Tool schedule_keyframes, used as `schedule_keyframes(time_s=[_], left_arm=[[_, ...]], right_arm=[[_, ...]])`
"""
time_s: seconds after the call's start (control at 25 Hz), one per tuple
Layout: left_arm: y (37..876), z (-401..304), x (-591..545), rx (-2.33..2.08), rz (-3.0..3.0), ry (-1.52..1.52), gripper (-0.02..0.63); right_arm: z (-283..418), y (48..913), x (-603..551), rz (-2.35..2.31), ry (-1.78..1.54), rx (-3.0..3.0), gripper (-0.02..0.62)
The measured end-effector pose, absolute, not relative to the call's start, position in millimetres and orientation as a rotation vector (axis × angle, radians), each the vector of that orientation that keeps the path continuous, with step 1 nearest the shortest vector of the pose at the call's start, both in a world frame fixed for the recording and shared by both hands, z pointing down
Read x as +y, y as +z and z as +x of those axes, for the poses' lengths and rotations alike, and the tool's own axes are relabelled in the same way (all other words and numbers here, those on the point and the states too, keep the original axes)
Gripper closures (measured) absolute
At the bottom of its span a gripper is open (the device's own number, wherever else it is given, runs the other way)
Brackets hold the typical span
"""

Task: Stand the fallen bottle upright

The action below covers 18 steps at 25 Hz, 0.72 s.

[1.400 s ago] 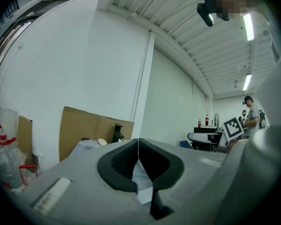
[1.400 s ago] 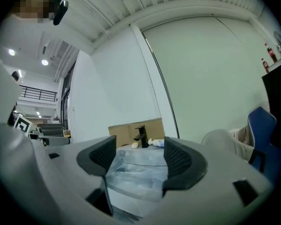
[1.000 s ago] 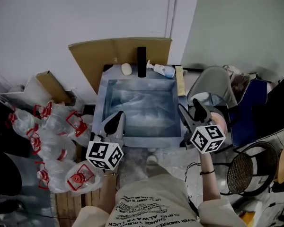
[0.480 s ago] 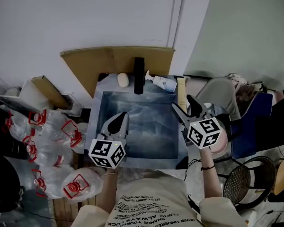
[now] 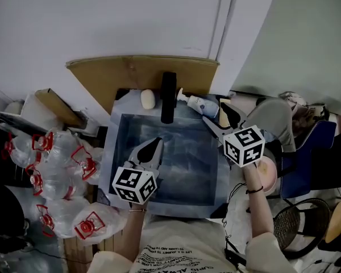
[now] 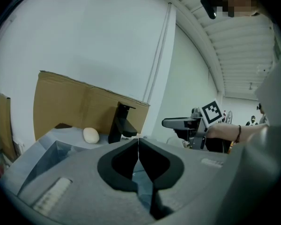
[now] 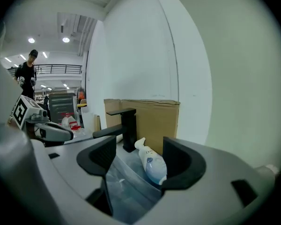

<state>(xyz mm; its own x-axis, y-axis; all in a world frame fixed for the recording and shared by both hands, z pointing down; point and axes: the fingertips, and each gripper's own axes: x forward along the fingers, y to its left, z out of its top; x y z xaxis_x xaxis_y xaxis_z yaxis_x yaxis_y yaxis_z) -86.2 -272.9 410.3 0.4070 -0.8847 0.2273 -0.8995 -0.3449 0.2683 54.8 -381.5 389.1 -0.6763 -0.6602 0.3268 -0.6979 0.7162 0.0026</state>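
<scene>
The bottle (image 5: pixel 200 104) lies on its side on the back ledge of the sink (image 5: pixel 110 149) by the tap (image 5: pixel 168 95), the right claw (image 5: pixel 219 118) spread wide toward it for a grip, the left claw (image 5: pixel 150 152) pinched together.

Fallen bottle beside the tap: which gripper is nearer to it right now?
Right. The right gripper, open, sits just short of the bottle, which lies lined up between its jaws. The left gripper, shut, hangs over the sink, farther off toward the person.
</scene>
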Motion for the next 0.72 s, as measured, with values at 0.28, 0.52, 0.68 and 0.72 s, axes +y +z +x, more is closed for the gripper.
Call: schedule_keyframes(time_s=[0.28,0.52,0.68,0.72], left_arm=[[432,-71,-298,-1.471,2.301,0.075,0.581],[447,-64,-313,-1.413,2.309,0.092,0.581],[458,-58,-316,-1.360,2.313,0.107,0.581],[461,-58,-317,-1.347,2.316,0.111,0.581]], right_arm=[[34,400,-424,0.928,0.099,-2.560,0.294],[5,419,-444,0.742,0.040,-2.480,0.294],[-9,444,-451,0.617,0.041,-2.384,0.293],[-12,449,-454,0.591,0.040,-2.359,0.293]])
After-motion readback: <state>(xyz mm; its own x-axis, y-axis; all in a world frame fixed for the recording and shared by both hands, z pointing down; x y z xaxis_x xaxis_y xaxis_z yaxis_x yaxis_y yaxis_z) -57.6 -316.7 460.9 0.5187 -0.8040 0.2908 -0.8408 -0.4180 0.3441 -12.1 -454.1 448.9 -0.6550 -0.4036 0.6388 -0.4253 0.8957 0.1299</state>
